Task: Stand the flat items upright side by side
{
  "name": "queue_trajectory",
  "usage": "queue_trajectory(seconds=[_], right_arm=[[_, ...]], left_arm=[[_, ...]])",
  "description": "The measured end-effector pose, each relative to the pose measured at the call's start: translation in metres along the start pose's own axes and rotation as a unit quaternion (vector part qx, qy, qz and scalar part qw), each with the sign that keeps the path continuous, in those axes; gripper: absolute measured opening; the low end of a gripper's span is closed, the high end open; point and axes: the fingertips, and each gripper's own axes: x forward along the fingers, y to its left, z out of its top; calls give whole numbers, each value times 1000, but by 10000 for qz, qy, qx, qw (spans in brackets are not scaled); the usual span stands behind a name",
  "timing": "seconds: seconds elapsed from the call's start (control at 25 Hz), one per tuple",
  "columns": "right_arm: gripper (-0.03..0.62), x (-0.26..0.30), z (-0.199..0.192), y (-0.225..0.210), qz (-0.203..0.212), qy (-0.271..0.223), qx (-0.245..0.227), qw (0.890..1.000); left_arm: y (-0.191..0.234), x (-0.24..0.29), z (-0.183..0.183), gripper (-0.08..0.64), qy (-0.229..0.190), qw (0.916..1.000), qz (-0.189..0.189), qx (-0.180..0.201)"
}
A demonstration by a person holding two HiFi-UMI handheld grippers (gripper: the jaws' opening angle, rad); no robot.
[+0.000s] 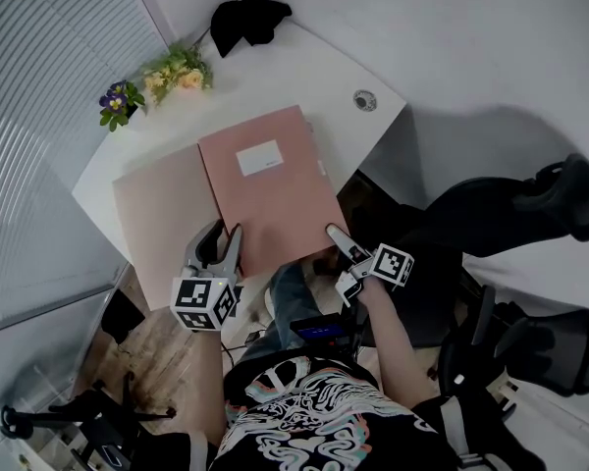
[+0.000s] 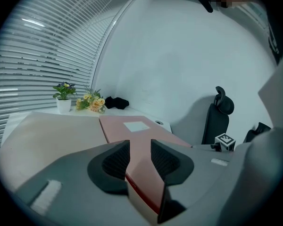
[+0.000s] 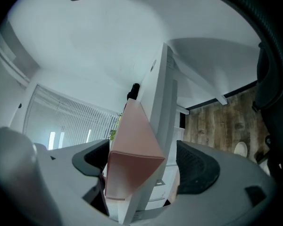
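Two folders lie flat on the white counter (image 1: 309, 67), neither yet upright. The pink folder (image 1: 270, 189) sits against the tan folder (image 1: 162, 214) and seems to overlap its right side. Its long axis runs away from the person toward the counter's far edge. Both tools meet its near short edge. The left hand-held gripper (image 1: 227, 239) is clamped on the near-left corner. The right hand-held gripper (image 1: 338, 243) straddles the near-right corner, jaws wide apart and pads not pressing. Standing the folder up likely means lifting this near edge while the far edge pivots, and only the left has a hold.
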Motion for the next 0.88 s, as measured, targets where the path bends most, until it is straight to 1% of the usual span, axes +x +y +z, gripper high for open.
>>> queue_trajectory(seconds=[0.08, 0.2, 0.36, 0.44, 0.48, 0.52, 0.64, 0.88], right_arm=[[437, 1, -1, -1, 77, 13, 131, 9999], [443, -1, -4, -7, 11, -65, 385, 9992], [440, 0, -3, -5, 138, -53, 421, 9990], [417, 1, -4, -1, 299, -9, 536, 9981], [378, 1, -5, 2, 425, 12, 644, 9970], [323, 1, -6, 5, 537, 23, 736, 9958], [317, 3, -5, 8, 652, -1, 787, 9948], [315, 1, -4, 9, 635, -125, 732, 9952]], left_arm=[[0, 1, 1, 135, 2, 10000, -8, -14], [1, 3, 3, 135, -29, 10000, -35, -27], [0, 4, 4, 135, -44, 10000, -53, -28], [0, 3, 4, 135, -46, 10000, -47, -40], [1, 2, 4, 135, -56, 10000, -45, -47], [1, 2, 4, 135, -67, 10000, -46, -52], [2, 3, 3, 130, -78, 9999, -50, -38], [2, 3, 3, 127, -51, 10000, -59, -34]])
